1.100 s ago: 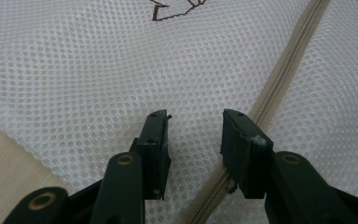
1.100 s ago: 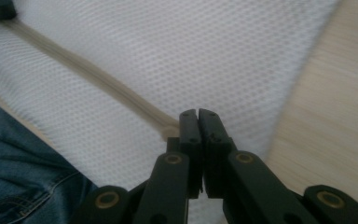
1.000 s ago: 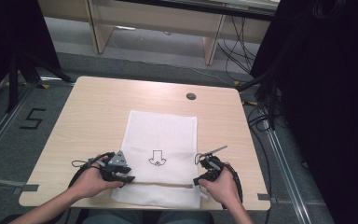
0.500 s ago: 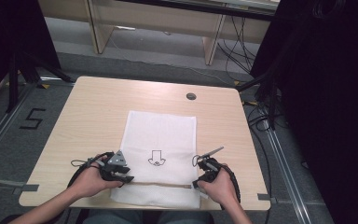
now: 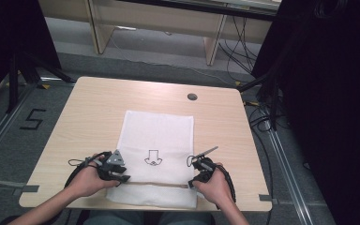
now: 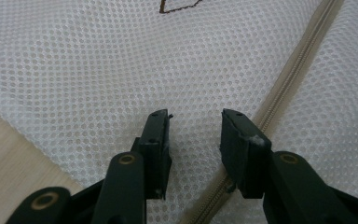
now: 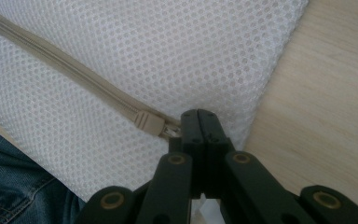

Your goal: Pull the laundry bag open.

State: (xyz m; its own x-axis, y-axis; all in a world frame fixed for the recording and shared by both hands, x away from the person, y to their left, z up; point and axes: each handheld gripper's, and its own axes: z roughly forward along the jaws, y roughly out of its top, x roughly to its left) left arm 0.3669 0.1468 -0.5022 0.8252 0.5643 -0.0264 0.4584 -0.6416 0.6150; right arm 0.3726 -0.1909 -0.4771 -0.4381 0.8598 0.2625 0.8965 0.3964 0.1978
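One white mesh laundry bag (image 5: 157, 140) lies flat on the middle of the worktop (image 5: 89, 108), its near edge hanging just over the side where the person sits. A beige zipper (image 6: 286, 79) runs across the bag near that edge, and a small dark line drawing (image 5: 153, 158) is printed on the mesh above it.

The zipper's slider (image 7: 148, 122) sits close to the bag's right border. The right gripper (image 7: 199, 116) is clenched there, its jaws pressed together on the metal pull tab (image 7: 172, 132) that sticks out of the slider, with bare wood just beside it. In the high view this right gripper (image 5: 201, 171) rests at the bag's right side, held in the person's right hand (image 5: 214, 187).

The left gripper (image 6: 195, 125) hovers low over the mesh with its jaws apart. They have just been closing a little, and only flat fabric lies between them, not pinched, with the zipper line passing under the right-hand jaw. From above, the left gripper (image 5: 115, 171) sits at the bag's left border, held in the left hand (image 5: 88, 180).

Blue denim (image 7: 14, 182) shows beyond the bag's near edge in the right gripper view.
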